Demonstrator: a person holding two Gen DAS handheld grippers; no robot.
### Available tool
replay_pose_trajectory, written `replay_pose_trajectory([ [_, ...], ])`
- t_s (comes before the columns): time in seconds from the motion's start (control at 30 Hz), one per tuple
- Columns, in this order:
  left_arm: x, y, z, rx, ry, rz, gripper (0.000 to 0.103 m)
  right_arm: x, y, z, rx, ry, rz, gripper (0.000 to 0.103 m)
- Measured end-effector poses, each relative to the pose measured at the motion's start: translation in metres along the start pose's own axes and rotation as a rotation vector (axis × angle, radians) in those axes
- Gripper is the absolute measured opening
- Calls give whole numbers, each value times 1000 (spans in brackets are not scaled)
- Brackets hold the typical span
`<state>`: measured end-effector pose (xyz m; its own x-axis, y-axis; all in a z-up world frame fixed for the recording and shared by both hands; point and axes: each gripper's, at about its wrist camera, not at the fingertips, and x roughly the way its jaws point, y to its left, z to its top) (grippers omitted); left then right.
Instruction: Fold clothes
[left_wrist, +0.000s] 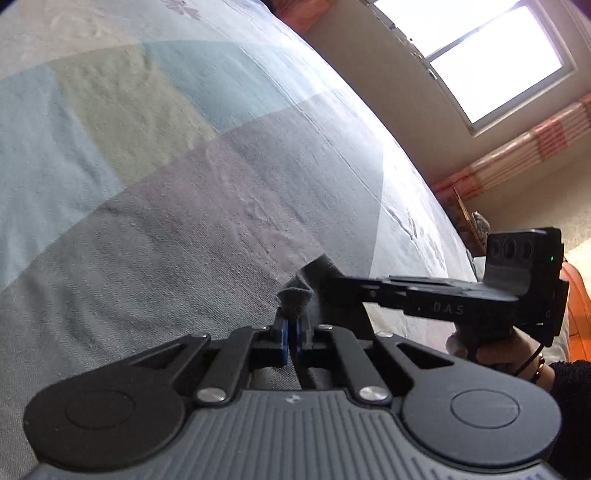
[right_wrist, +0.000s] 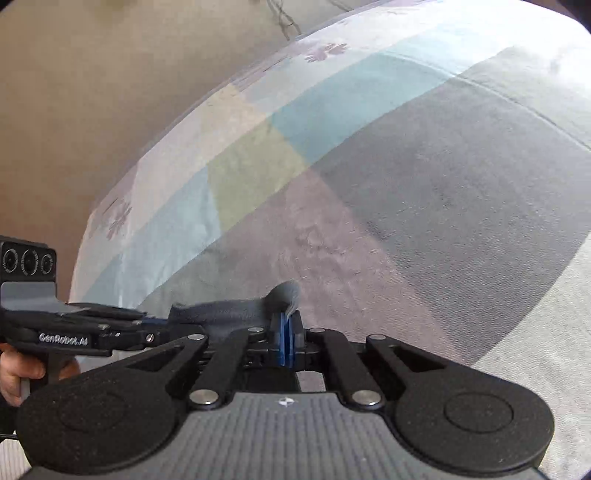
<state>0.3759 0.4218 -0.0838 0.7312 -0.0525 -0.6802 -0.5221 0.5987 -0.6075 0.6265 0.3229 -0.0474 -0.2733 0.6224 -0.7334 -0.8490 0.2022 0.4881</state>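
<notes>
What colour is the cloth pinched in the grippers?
Grey. The cloth shows best in the right wrist view, stretched between both grippers.

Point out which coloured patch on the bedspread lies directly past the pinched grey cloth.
The mauve-grey patch, just past the grey cloth; the green and blue patches lie farther off.

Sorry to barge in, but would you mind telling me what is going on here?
A person holds a gripper in each hand over a bed. The left gripper and the right gripper are each shut on one end of a small grey garment, stretched between them just above the patchwork bedcover. No fold shows yet.
</notes>
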Motion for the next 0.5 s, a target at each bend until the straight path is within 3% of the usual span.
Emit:
replay_pose_trajectory([
  [0.07, 5, 5, -10, 25, 43, 99, 8, -5, -11, -1, 43, -18, -29, 14],
  [0.13, -1, 8, -15, 34, 31, 136, 13, -19, -15, -9, 53, -45, -30, 18],
  [0.3, -42, -7, -18, 183, -104, 286, 18, -75, -23, -55, 63, -53, -6, 32],
  [0.37, -47, -21, -20, 262, -110, 278, 20, -97, -29, -86, 78, -9, -29, 34],
  [0.5, -26, -60, -33, 440, -23, 169, 31, -131, -35, -164, 120, 133, -93, 37],
])
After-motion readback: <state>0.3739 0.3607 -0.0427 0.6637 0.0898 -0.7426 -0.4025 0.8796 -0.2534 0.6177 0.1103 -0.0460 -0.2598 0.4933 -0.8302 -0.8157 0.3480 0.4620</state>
